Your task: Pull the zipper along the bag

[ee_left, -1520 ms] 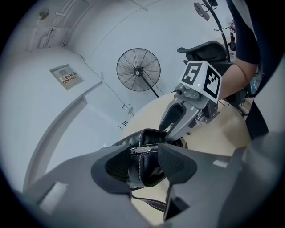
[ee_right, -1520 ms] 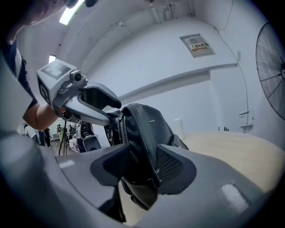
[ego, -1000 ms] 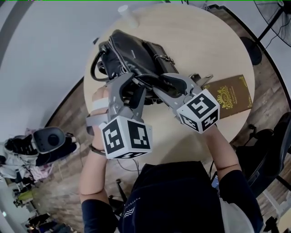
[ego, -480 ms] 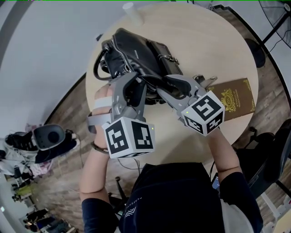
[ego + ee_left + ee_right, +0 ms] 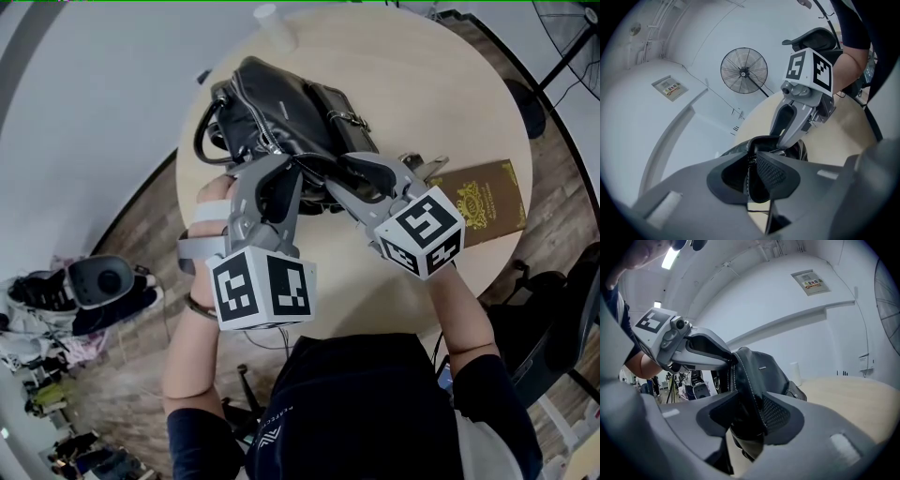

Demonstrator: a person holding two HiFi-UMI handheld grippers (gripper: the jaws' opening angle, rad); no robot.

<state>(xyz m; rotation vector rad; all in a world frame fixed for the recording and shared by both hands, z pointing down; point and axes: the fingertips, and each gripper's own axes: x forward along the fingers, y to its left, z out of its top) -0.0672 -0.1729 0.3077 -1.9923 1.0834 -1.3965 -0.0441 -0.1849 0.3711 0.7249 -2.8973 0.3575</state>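
Observation:
A black leather bag [image 5: 281, 108] lies on the round wooden table [image 5: 450, 103], and both grippers meet at its near end. My right gripper [image 5: 354, 173] is shut on the bag's stitched leather end [image 5: 749, 380], its pads pressing both sides. My left gripper [image 5: 272, 173] sits just left of it. Its jaws are closing, and the bag's zipper edge [image 5: 750, 171] runs between the pads without clearly being pinched. In the left gripper view the right gripper [image 5: 782, 144] reaches in from above. The right gripper view shows the left gripper [image 5: 729, 359] at the bag's top.
A brown book with gold print [image 5: 478, 197] lies on the table right of the grippers. A white cup [image 5: 272, 23] stands at the far edge. A dark chair [image 5: 553, 309] is at the right, shoes and clutter [image 5: 94, 286] on the floor at the left.
The left gripper's jaws have drawn much closer together around the bag's zipper edge. The right gripper keeps its hold on the bag's end and has barely moved.

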